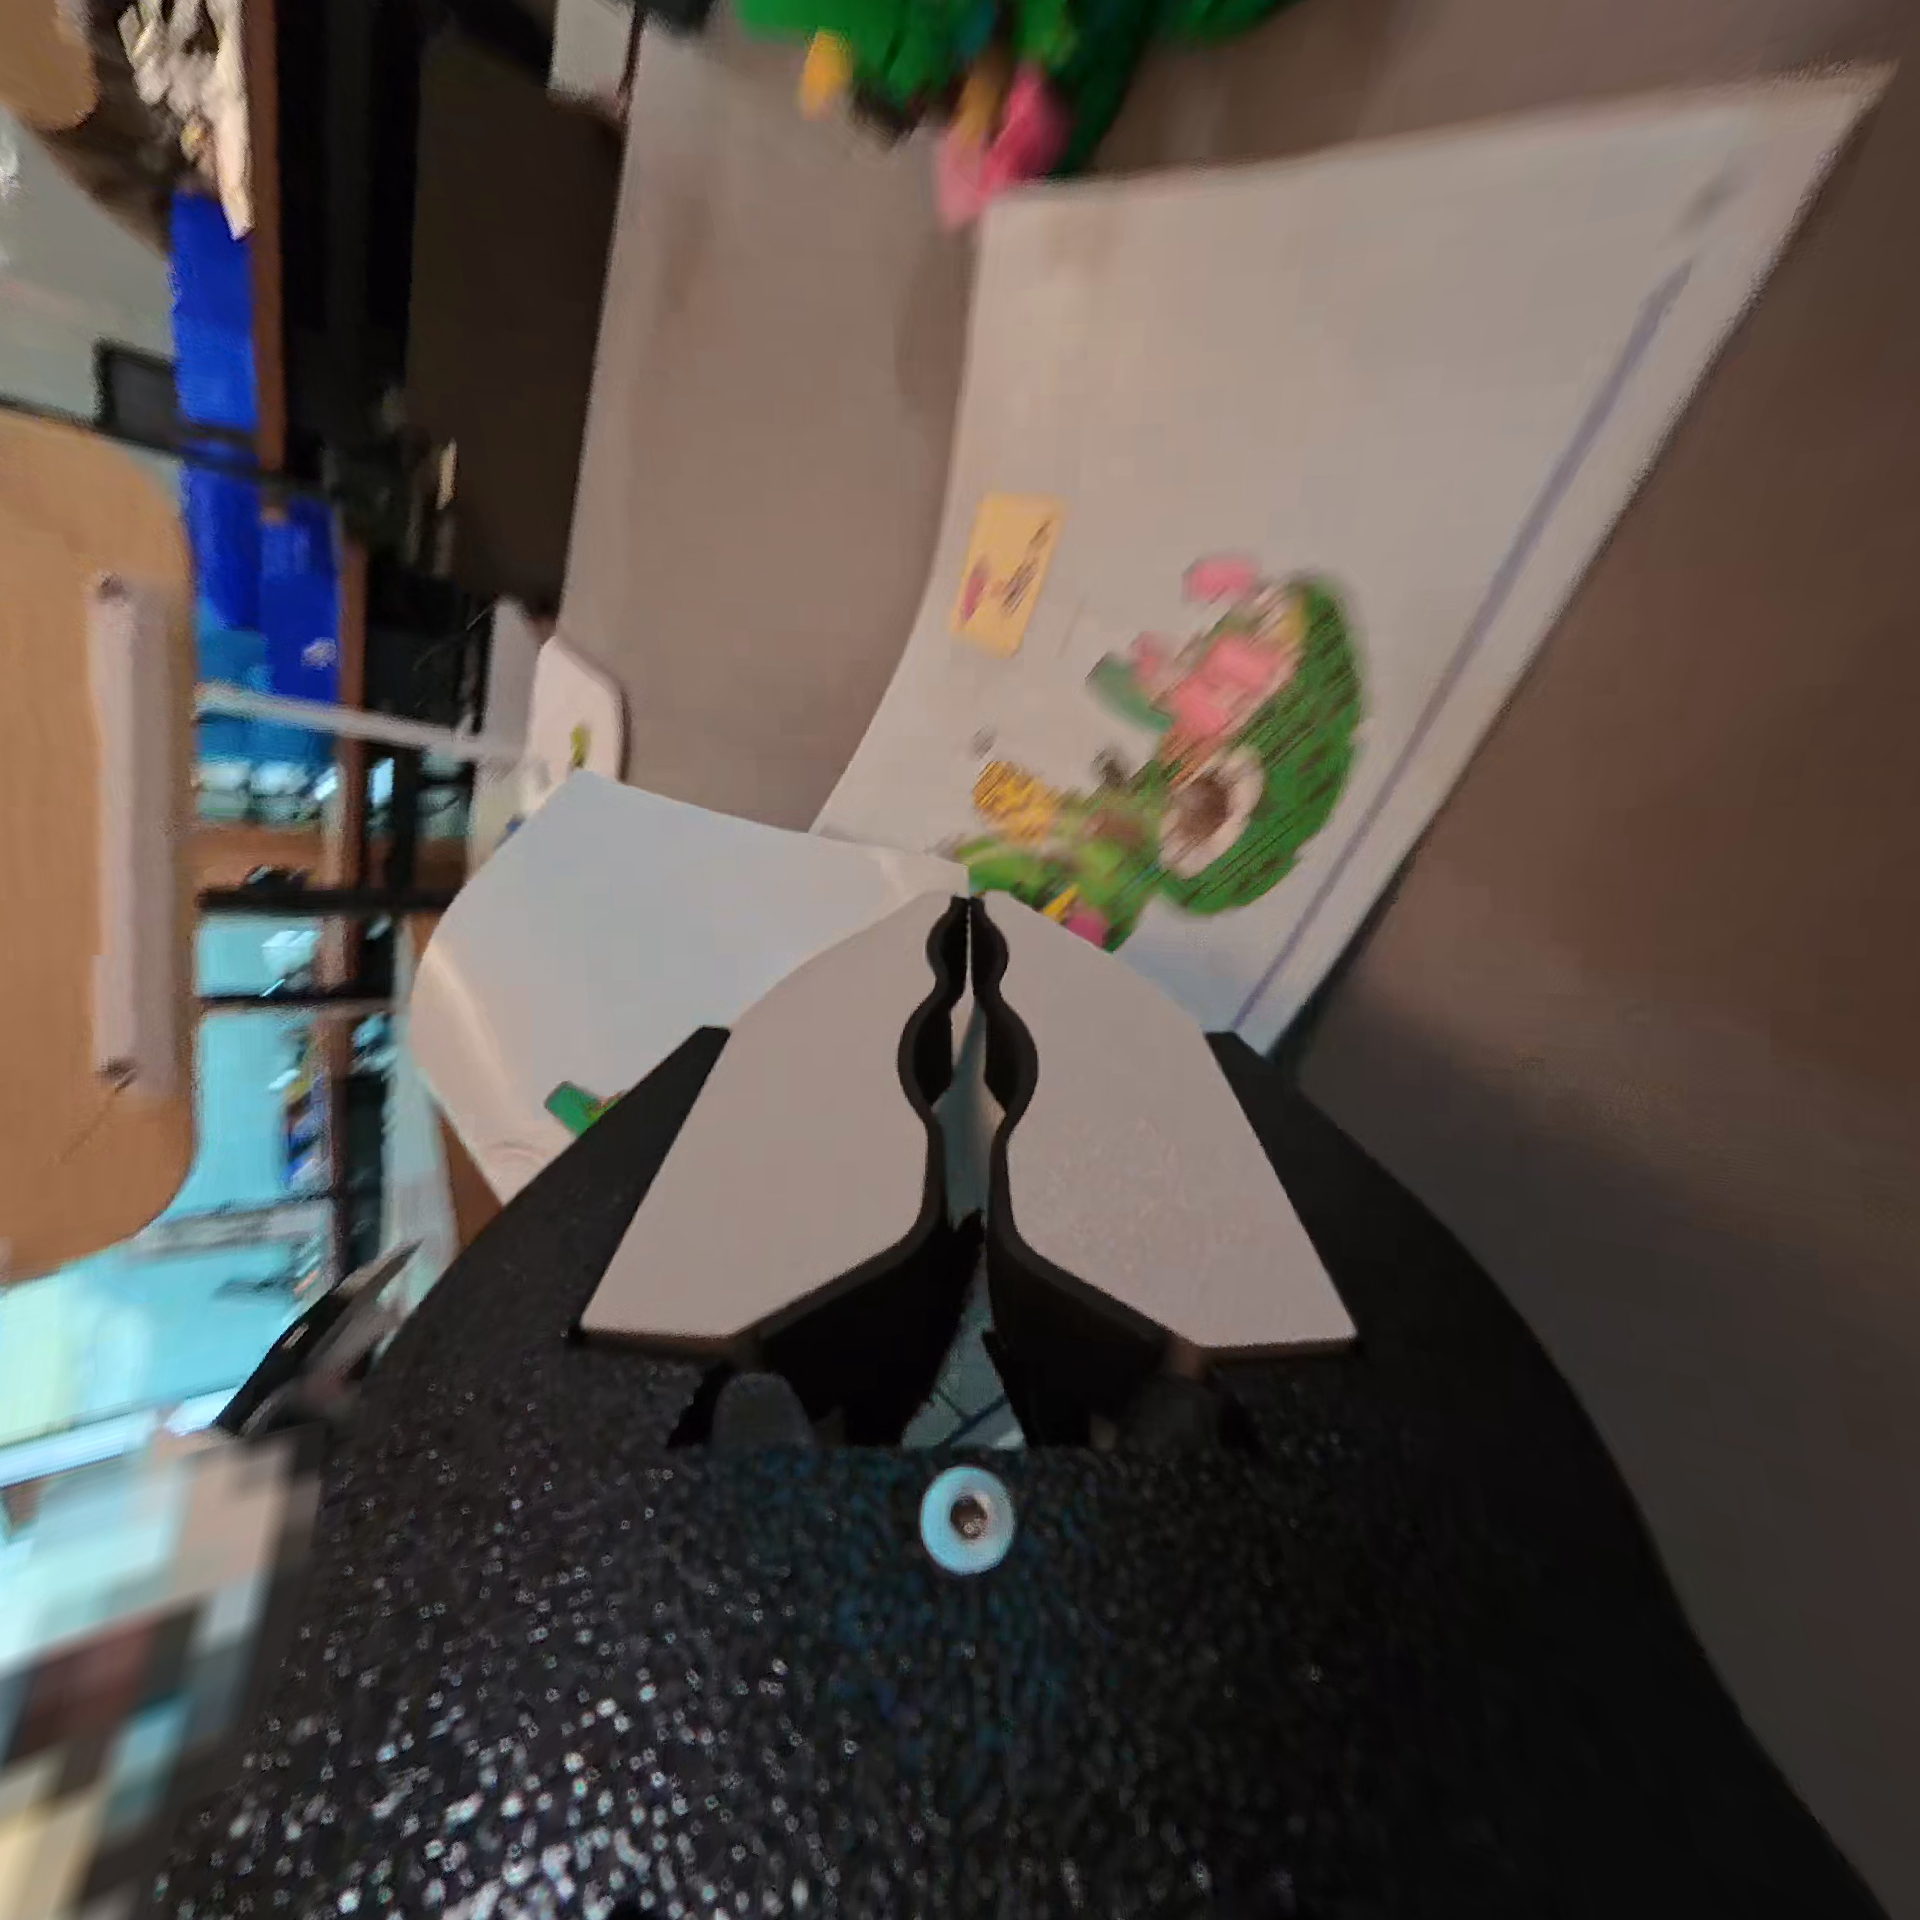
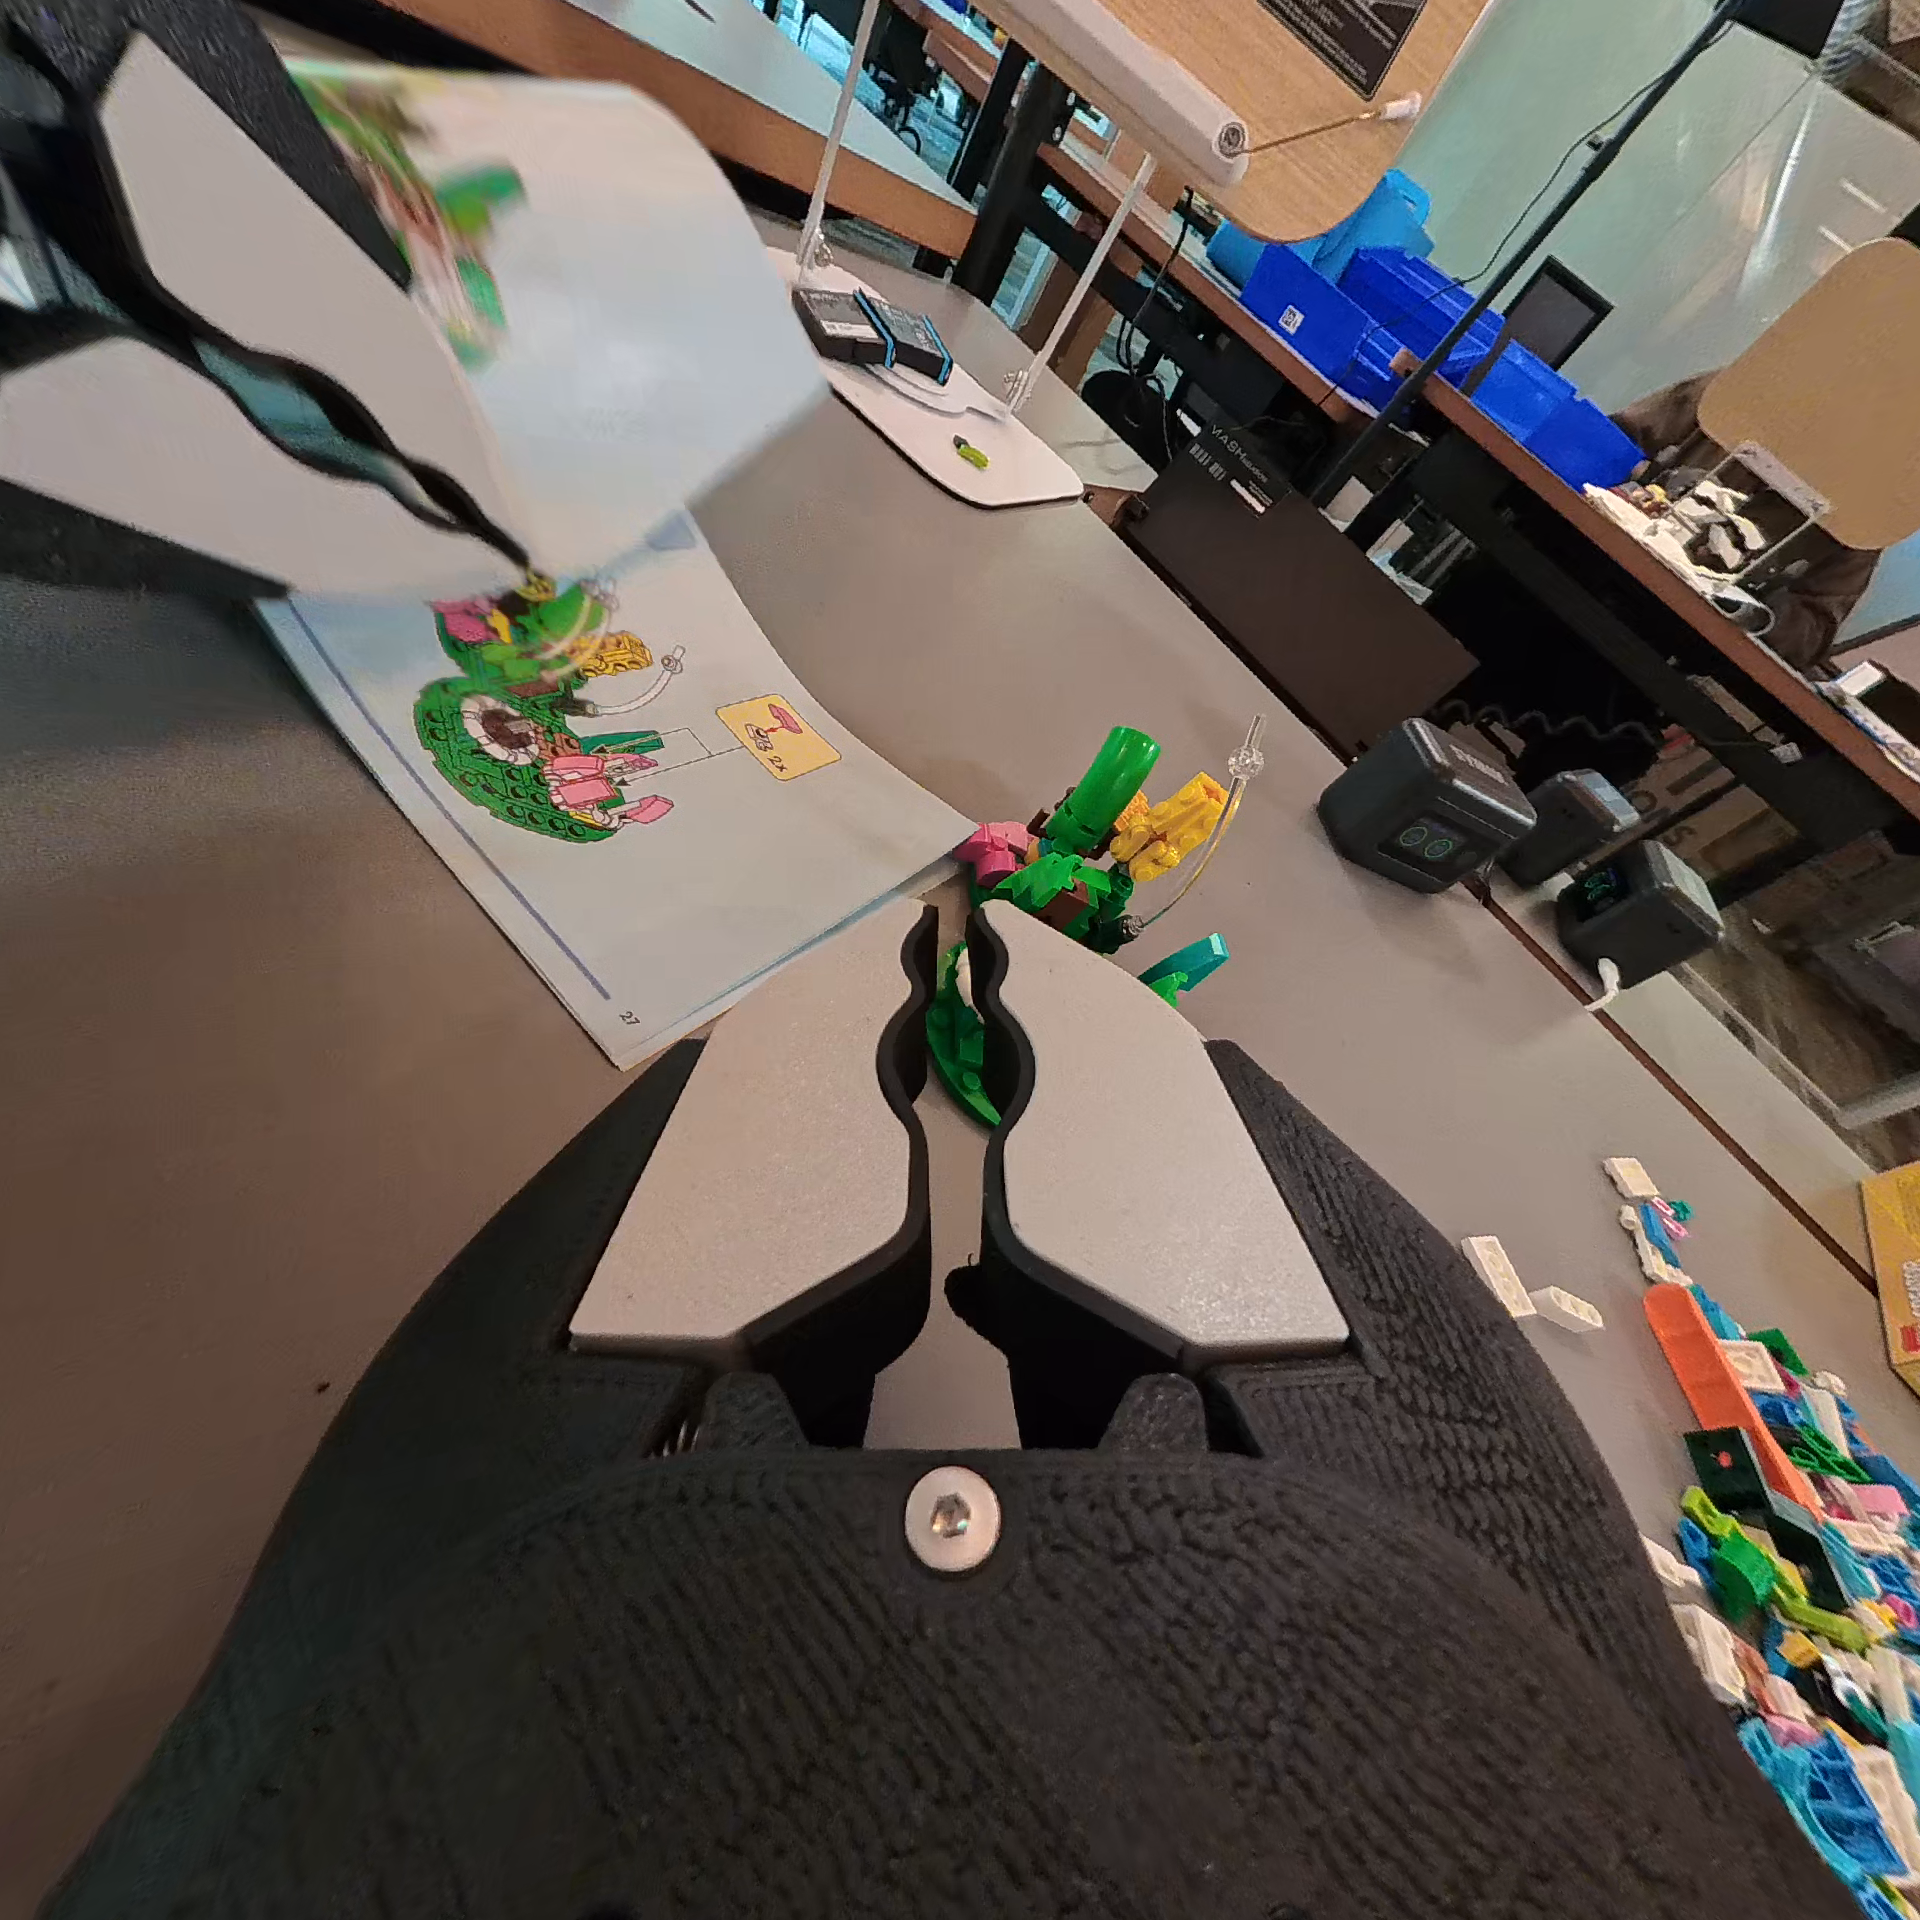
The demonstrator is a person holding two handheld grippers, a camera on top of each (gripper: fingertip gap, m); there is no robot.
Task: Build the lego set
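The instruction booklet (image 2: 644, 831) lies open on the grey table, showing a green and pink model picture; it also shows in the left wrist view (image 1: 1299, 468). My left gripper (image 1: 968, 906) is shut on a page (image 1: 644, 914) and holds it lifted and curled. In the right wrist view the left gripper (image 2: 520, 561) is at the upper left with that page (image 2: 644, 312). The part-built lego model (image 2: 1091, 842), green with pink and yellow flowers, sits at my right gripper's (image 2: 951, 925) tips. Its jaws stand narrowly apart, with a green leaf part of the model filling the gap.
A pile of loose bricks (image 2: 1787, 1538) and an orange piece lie at the right, with white pieces (image 2: 1507, 1278) nearer. A yellow box (image 2: 1896, 1268) is at the right edge. Dark boxes (image 2: 1423, 805) stand by the table's far edge. A white lamp base (image 2: 997, 457) stands behind.
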